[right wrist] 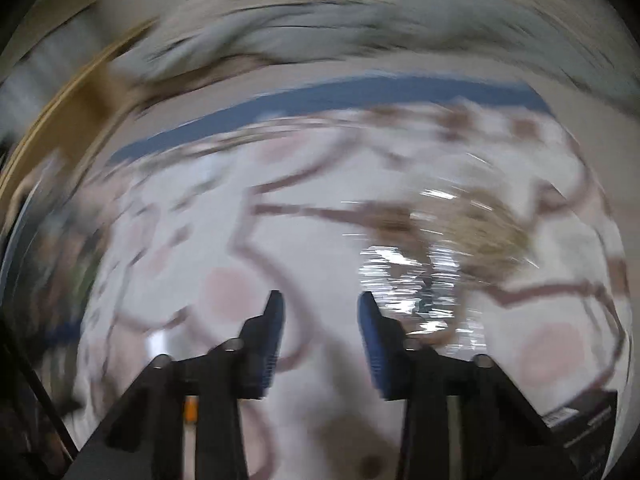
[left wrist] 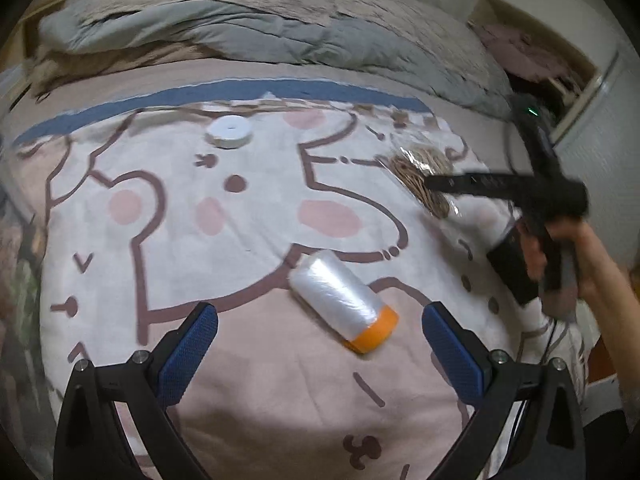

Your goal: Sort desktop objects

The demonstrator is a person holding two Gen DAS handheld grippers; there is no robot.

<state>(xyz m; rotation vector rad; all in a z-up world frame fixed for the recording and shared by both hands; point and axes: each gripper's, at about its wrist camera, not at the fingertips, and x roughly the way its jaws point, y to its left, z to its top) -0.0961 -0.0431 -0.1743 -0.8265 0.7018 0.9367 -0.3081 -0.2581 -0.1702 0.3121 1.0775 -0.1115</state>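
Cartoon-print bedspread point(left wrist: 248, 216): I see clear film roll point(left wrist: 342, 300), orange end nearest, axis diagonal; left gripper point(left wrist: 320, 344) spread, right gripper point(right wrist: 320, 320) parted, empty.

We see open blanket point(left wrist: 248, 248) ahead of the left gripper point(left wrist: 320, 344), whose wide-set jaws hold nothing; only the plastic-film roll point(left wrist: 340, 300) lies just before them, nearer the right finger. Beyond it we have clear room up to the white tape roll point(left wrist: 229, 131), well apart. On our right the passage is crowded: the right gripper point(left wrist: 436, 183) hangs over the bagged twine point(left wrist: 424, 176), with a black box point(left wrist: 510, 264) near the edge. A heaped quilt point(left wrist: 240, 28) blocks the far side.
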